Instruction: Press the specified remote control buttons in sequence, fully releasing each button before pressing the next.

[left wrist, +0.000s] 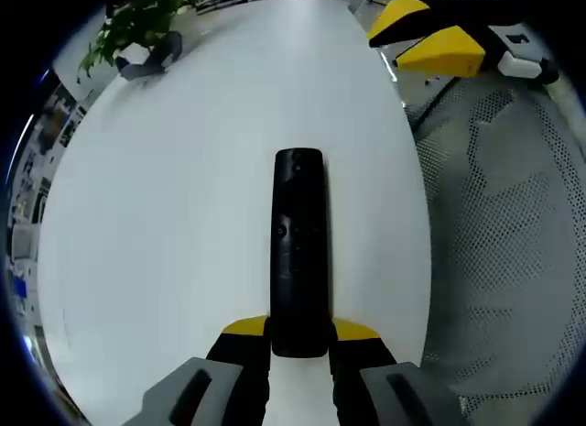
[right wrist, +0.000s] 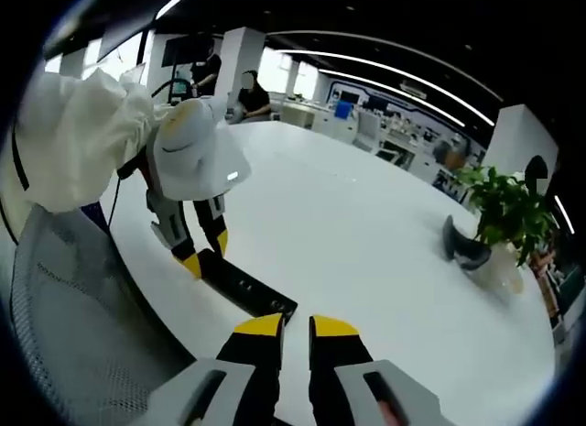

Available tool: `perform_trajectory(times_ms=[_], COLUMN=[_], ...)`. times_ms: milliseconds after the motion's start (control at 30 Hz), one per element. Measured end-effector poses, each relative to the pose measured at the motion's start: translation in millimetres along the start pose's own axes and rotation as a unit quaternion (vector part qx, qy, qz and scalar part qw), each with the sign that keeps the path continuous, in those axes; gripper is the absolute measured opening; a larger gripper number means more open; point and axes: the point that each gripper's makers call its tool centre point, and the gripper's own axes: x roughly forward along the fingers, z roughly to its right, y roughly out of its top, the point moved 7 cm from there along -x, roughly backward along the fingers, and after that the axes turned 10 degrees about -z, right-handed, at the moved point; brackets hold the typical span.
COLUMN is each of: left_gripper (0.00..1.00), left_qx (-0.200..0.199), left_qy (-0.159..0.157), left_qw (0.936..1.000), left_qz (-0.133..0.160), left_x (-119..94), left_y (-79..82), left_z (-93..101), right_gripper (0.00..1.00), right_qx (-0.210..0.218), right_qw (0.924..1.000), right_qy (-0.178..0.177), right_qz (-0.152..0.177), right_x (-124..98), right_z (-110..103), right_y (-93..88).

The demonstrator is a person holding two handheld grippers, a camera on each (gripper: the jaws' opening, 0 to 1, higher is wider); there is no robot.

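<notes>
A slim black remote [left wrist: 298, 247] lies flat on the white counter [left wrist: 165, 224], its near end clamped between the left tool [left wrist: 299, 331] tips. Its buttons look blurred; no lettering is legible. Right tool [right wrist: 296, 327] hovers narrowly parted, holding nothing

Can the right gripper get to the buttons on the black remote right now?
Probably yes. The left gripper clamps only the remote's near end, so its button face lies bare on the white table. The right gripper hovers at the far end with nothing between.
</notes>
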Motion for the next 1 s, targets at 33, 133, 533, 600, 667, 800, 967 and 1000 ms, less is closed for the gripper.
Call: perform_trajectory(times_ms=[33,133,533,600,667,800,967,1000], left_gripper=[0.24,0.24,0.24,0.24,0.24,0.24,0.24,0.24], left_qx=[-0.002,-0.009,-0.004,-0.003,-0.004,-0.007,-0.011,-0.01], left_qy=[0.0,-0.003,-0.004,-0.005,-0.006,-0.008,-0.012,-0.012], left_qw=[1.0,0.9999,0.9999,0.9999,0.9998,0.9996,0.9992,0.9993], left_qz=[0.001,0.011,0.013,0.015,0.018,0.028,0.035,0.035], left_x=[-0.1,-0.1,0.2,0.2,0.1,0.2,0.1,0.3], left_y=[-0.2,-1.6,0.4,0.4,0.2,-0.9,-0.8,-0.6], left_z=[1.3,5.5,27.2,32.4,36.1,43.0,48.6,50.5], right_gripper=[0.05,0.02,0.0,0.0,0.0,0.0,0.0,0.0], right_qx=[0.001,0.003,0.0,-0.004,-0.006,-0.006,-0.011,-0.013], right_qw=[1.0,0.9999,0.999,0.9988,0.9984,0.998,0.9961,0.9955], right_qy=[0.003,0.01,0.039,0.041,0.046,0.051,0.062,0.063], right_qz=[-0.002,-0.005,-0.023,-0.027,-0.032,-0.037,-0.062,-0.07], right_x=[0.0,0.4,2.5,3.7,4.5,5.4,10.7,12.2], right_z=[-0.7,-1.6,-8.2,-9.2,-10.4,-11.2,-14.1,-14.6], right_y=[-0.5,-0.9,-2.7,-3.5,-4.4,-5.3,-8.7,-9.9])
